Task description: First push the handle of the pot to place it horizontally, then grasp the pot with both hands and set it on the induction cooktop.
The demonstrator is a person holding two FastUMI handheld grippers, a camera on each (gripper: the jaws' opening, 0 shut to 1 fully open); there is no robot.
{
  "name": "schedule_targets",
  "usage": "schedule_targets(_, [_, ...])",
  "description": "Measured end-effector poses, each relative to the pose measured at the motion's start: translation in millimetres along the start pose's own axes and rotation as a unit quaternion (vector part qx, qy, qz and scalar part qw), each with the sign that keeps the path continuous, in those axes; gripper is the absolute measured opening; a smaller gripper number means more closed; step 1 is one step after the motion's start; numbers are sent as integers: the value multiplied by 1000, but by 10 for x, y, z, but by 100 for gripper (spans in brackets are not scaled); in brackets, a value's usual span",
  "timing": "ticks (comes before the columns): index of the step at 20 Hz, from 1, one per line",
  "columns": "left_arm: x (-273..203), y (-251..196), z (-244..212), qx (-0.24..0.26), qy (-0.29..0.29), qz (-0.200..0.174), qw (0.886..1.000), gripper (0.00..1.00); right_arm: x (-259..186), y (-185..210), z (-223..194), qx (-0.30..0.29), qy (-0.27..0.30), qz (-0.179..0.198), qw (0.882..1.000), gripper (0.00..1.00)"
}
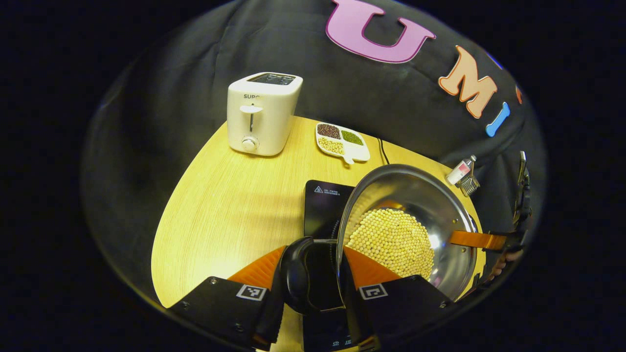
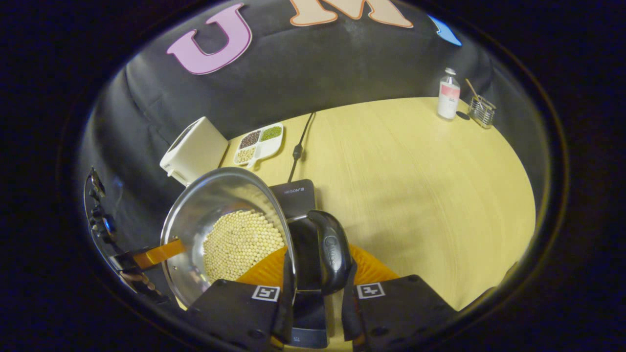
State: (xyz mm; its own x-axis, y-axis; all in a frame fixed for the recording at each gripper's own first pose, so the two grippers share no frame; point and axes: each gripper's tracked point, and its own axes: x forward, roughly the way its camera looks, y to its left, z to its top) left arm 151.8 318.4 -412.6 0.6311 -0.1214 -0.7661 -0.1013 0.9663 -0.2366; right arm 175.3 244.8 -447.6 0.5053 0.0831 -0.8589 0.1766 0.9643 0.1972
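Observation:
A steel pot (image 1: 430,195) with pale beans (image 1: 391,242) in it sits tilted over the black induction cooktop (image 1: 325,205). Its base is hidden, so I cannot tell whether it touches the cooktop. My left gripper (image 1: 313,259) is shut on one black loop handle (image 1: 296,274) at the rim. In the right gripper view, my right gripper (image 2: 320,264) is shut on the opposite black handle (image 2: 332,249) of the pot (image 2: 205,200), with the cooktop (image 2: 296,193) just beyond. Each view shows the other gripper across the pot, the right gripper (image 1: 481,240) and the left gripper (image 2: 146,256).
A white toaster (image 1: 261,115) and a divided dish of beans (image 1: 342,142) stand at the back of the wooden table (image 1: 230,205). A small bottle (image 2: 448,95) and a glass holder (image 2: 481,111) sit at the far corner. The cooktop's cable (image 2: 298,146) runs toward the wall.

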Motion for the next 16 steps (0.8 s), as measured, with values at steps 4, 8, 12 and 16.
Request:
schedule_targets(4, [52, 61, 40, 27, 3, 22, 999, 59, 87, -25, -28, 17, 16, -5, 1000, 47])
schedule_targets(8, [37, 171, 23, 27, 4, 52, 998, 73, -2, -31, 77, 46, 0, -5, 999, 65])
schedule_targets(12, [-56, 171, 52, 27, -17, 58, 998, 93, -167, -97, 112, 47, -17, -11, 999, 72])
schedule_targets(16, [-212, 179, 269, 76, -64, 86, 991, 97, -351, -66, 5, 40, -21, -5, 999, 84])
